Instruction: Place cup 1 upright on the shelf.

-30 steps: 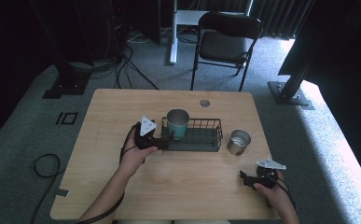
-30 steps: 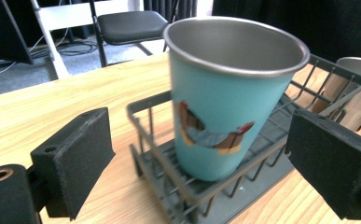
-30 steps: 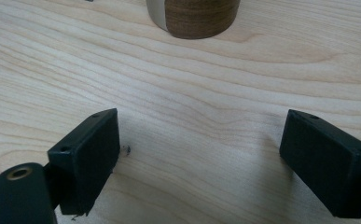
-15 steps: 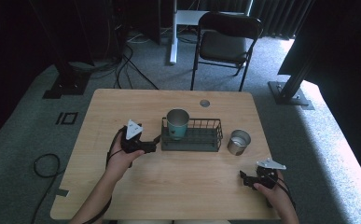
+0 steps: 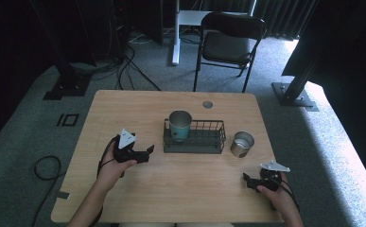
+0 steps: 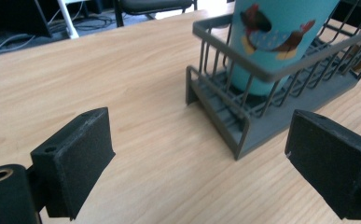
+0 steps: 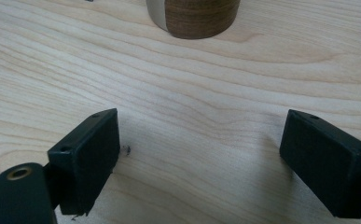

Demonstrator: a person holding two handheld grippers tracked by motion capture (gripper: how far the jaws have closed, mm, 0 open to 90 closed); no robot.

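Withdrawn left tongs (image 5: 148,151) gape just beside teal cup (image 5: 179,126).

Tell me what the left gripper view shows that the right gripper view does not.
Left gripper view: a teal cup with a bird picture standing in a grey wire rack. Right gripper view: the base of a metal cup reflecting the wood. Both share the wooden table and a pair of open black fingers, holding nothing.
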